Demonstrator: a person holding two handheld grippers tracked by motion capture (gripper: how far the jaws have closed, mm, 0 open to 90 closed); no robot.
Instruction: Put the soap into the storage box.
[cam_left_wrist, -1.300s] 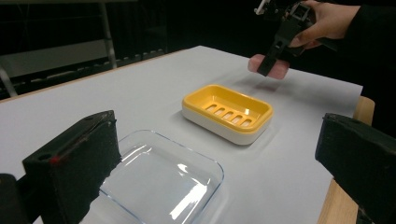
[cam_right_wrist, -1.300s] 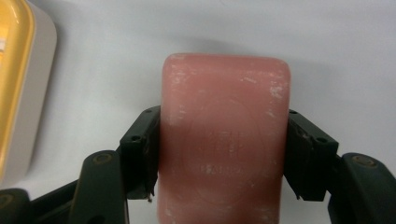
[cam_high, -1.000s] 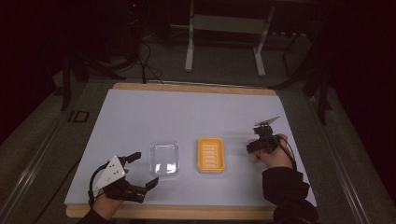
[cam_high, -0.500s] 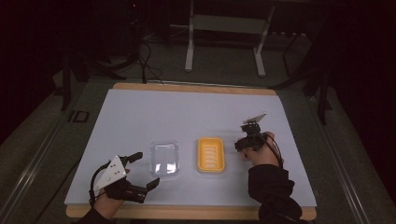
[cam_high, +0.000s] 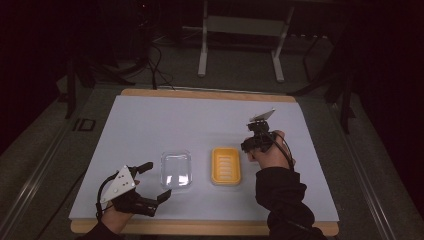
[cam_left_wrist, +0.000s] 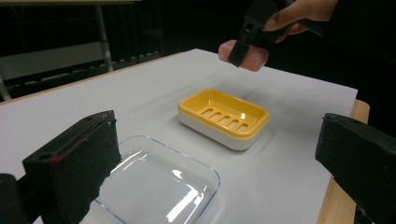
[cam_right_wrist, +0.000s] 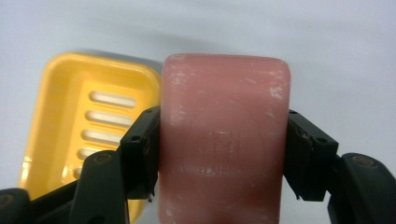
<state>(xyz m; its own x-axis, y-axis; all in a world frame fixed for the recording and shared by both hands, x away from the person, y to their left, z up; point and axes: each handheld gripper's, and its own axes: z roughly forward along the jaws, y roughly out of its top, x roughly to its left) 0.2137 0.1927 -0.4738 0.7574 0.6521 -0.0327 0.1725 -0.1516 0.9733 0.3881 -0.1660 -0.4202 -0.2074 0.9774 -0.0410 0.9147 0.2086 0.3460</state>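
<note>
Dark room, metal frame legs at the far side; pale sheet over a wooden-edged surface (cam_high: 150, 120).

Pink soap bar (cam_right_wrist: 224, 140), rectangular with rounded corners, matte and scuffed with pale streaks, faint stamp on its face. Clamped across its width between the two black jaws of the right hand-held gripper (cam_right_wrist: 223, 156), pads pressed flat on both long sides. Lifted clear of the sheet, above and just right of the yellow soap dish (cam_high: 226, 165); in the left gripper view, soap bar (cam_left_wrist: 254, 59) hanging in the air beyond the dish's far end, not touching it.

Yellow soap dish (cam_left_wrist: 224, 116) with white base and slotted floor, empty, set near the middle of the surface. Clear plastic lid (cam_high: 176, 170) flat on the sheet just left of it, the two apart.

Left hand-held gripper (cam_high: 148, 182) low at the near left corner, jaws spread wide with nothing between them, tips pointed toward the clear lid, just short of its near left edge. Grey three-cornered plate on top, cable trailing back to the hand.
</note>
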